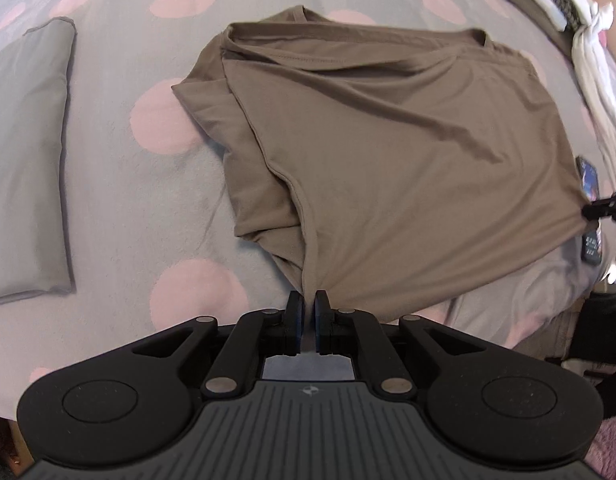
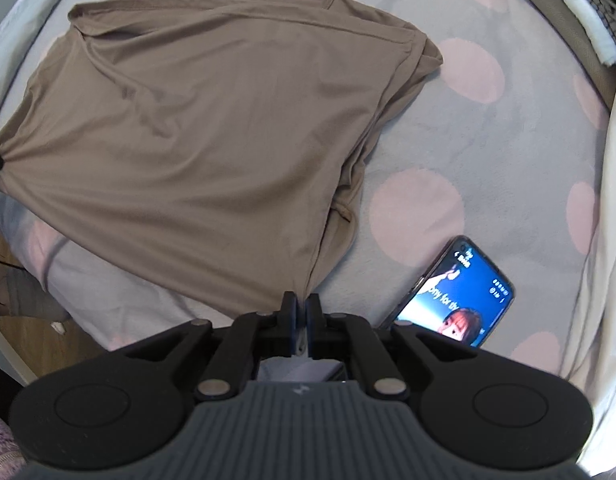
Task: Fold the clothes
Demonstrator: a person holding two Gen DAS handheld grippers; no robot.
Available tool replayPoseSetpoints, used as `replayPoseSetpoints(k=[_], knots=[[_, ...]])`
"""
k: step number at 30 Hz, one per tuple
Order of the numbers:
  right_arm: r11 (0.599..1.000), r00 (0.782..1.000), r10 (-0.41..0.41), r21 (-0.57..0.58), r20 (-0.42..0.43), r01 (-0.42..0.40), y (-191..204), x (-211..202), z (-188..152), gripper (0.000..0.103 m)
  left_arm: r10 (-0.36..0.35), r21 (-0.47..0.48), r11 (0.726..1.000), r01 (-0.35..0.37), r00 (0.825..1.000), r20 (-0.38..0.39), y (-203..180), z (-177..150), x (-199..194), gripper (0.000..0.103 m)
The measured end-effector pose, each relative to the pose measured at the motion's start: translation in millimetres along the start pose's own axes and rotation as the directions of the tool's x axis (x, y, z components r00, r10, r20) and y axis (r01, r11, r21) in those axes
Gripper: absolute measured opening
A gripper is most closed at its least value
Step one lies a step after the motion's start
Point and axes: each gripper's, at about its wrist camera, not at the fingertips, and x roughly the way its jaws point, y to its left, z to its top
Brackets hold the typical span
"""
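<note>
A brown T-shirt (image 1: 388,152) lies partly folded on a grey bedspread with pink dots (image 1: 148,184); its sleeves are tucked in and the collar is at the far side. My left gripper (image 1: 307,300) is shut on the shirt's near left hem corner, and the cloth is pulled taut up from it. My right gripper (image 2: 301,300) is shut on the near right hem corner of the brown T-shirt (image 2: 196,140). The right gripper's tip (image 1: 600,206) shows at the right edge of the left wrist view. The hem between both grippers is raised off the bed.
A folded grey garment (image 1: 26,160) lies on the bed to the left. A phone (image 2: 456,296) with a lit screen lies on the bedspread just right of my right gripper. White bedding (image 2: 604,208) is bunched along the right edge. Wooden floor (image 2: 12,264) shows lower left.
</note>
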Motion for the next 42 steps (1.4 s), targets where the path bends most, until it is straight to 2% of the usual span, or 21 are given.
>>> replayPoseSetpoints(k=[3,6,8,13,16,18,21,24,26,29,33,35,38,42], knots=[[1.0,0.999,-0.028,0.004,0.023,0.028,-3.9,-6.7,1.2,0.011,0.039,0.009,0.999,-0.04,0.999,0.007,3.0,-2.5,-3.1,0.004],[0.998,0.996,-0.061,0.02,0.061,0.06,-12.6,-12.8,4.5,0.012,0.065,0.009,0.998,-0.066,0.995,0.077,12.0,2.3,-16.0,0.004],[0.996,0.992,-0.087,0.027,0.095,0.084,-18.1,-16.5,9.7,0.013,0.096,0.044,0.994,-0.104,0.983,0.157,10.4,6.2,-25.3,0.004],[0.993,0.977,-0.114,0.028,0.181,0.111,-22.6,-25.2,28.6,0.018,0.147,0.164,0.964,-0.208,0.935,0.321,-0.6,23.0,-31.0,0.004],[0.993,0.964,-0.119,0.005,0.239,0.121,-19.4,-28.1,38.2,0.025,0.186,0.246,0.923,-0.295,0.904,0.386,-7.9,33.7,-23.3,0.005],[0.993,0.959,-0.115,-0.008,0.259,0.122,-19.4,-27.4,45.4,0.026,0.224,0.297,0.882,-0.367,0.879,0.422,-12.2,40.6,-14.0,0.006],[0.994,0.958,-0.103,-0.018,0.266,0.111,-20.0,-22.6,55.6,0.027,0.256,0.343,0.83,-0.44,0.847,0.466,-11.2,47.7,-0.8,0.008],[0.994,0.958,-0.096,-0.016,0.27,0.104,-23.4,-15.9,65.0,0.029,0.292,0.389,0.766,-0.511,0.817,0.497,-9.6,53.5,13.9,0.008],[0.995,0.959,-0.094,-0.008,0.269,0.1,-27.5,-11.0,71.3,0.033,0.304,0.41,0.739,-0.534,0.808,0.505,-8.1,58.1,22.8,0.012],[0.996,0.96,-0.092,0.004,0.263,0.094,-34.8,-3.8,80.4,0.039,0.292,0.476,0.687,-0.55,0.807,0.513,-11.3,61.4,35.1,0.018],[0.994,0.96,-0.107,0.001,0.259,0.111,-41.3,3.3,89.3,0.039,0.275,0.539,0.616,-0.574,0.798,0.536,-18.6,64.2,44.7,0.02],[0.994,0.959,-0.104,-0.001,0.264,0.108,-43.7,4.6,92.1,0.039,0.268,0.546,0.606,-0.579,0.795,0.544,-20.3,67.3,46.7,0.02],[0.995,0.951,-0.095,-0.008,0.293,0.102,-46.8,3.6,95.4,0.039,0.244,0.558,0.611,-0.561,0.805,0.541,-21.0,72.0,47.1,0.02],[0.996,0.937,-0.082,-0.006,0.34,0.09,-51.6,0.6,100.2,0.039,0.214,0.565,0.634,-0.528,0.822,0.527,-20.7,77.3,46.3,0.018]])
